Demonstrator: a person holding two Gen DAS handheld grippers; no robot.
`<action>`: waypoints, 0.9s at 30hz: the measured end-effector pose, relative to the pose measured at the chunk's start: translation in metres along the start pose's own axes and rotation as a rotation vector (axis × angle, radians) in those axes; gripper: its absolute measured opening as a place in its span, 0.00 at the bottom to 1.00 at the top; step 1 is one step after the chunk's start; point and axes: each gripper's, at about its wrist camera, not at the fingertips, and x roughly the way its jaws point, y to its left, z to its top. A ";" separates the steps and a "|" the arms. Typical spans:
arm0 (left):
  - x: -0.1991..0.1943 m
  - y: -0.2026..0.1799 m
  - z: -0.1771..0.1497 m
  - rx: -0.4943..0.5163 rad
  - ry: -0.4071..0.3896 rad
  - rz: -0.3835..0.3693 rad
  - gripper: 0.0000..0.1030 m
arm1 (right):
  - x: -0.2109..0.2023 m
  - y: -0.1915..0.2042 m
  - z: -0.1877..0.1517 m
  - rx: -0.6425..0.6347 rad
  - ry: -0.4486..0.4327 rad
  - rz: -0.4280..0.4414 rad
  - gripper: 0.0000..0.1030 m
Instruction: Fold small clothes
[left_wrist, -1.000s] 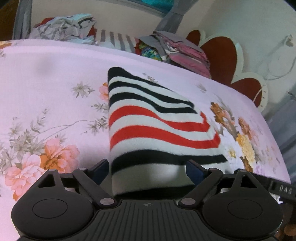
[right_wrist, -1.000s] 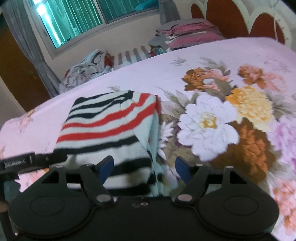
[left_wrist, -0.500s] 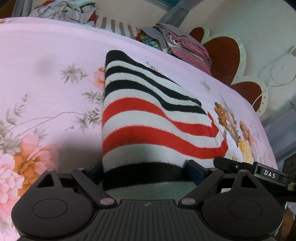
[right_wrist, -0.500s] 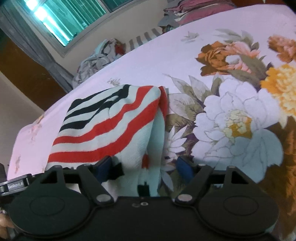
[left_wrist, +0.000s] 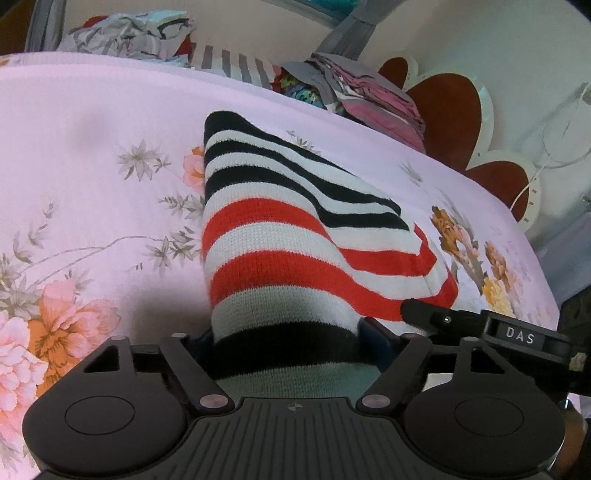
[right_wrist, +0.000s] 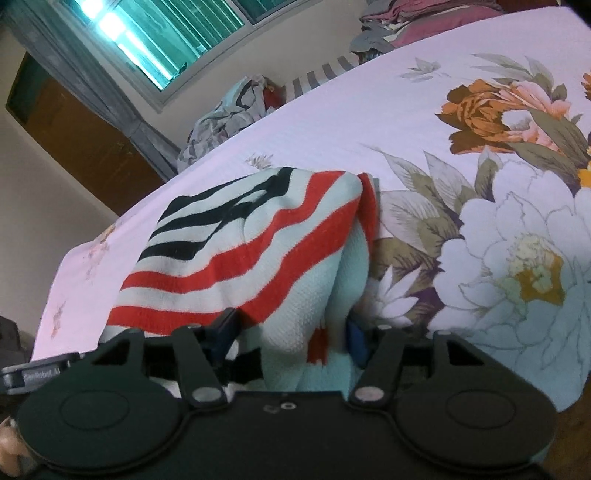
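Floral bedsheet (left_wrist: 92, 155) covers the bed and fills most of both views; its near edge is cut off behind the gripper bodies. On it lies the striped sweater (left_wrist: 280, 236), banded in black, white and red, with its near end raised off the sheet.

Left gripper (left_wrist: 291, 338): the fingers are closed in on the sweater's black-banded end, and cloth fills the gap between them. The left fingertip is almost wholly buried under the knit.

Right gripper (right_wrist: 291, 332): the fingers pinch a bunched white and red fold of the sweater — the contact surfaces are covered by cloth. In the left wrist view, one finger of the right gripper enters from the right and touches the sweater's red edge.

Background items are small and distorted: a heap of loose clothes (left_wrist: 125, 31) and a folded stack (left_wrist: 373, 99) beyond the far edge, a headboard (left_wrist: 454, 114), and a window (right_wrist: 173, 37), overexposed.
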 end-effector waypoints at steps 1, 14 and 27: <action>-0.002 -0.001 0.000 0.008 -0.003 0.003 0.67 | -0.001 0.002 -0.001 0.005 0.001 0.006 0.48; -0.036 -0.007 0.008 0.049 -0.056 -0.019 0.48 | -0.027 0.035 0.006 0.025 -0.071 0.111 0.34; -0.122 0.065 0.022 0.046 -0.129 -0.013 0.48 | -0.009 0.130 -0.009 -0.004 -0.093 0.190 0.33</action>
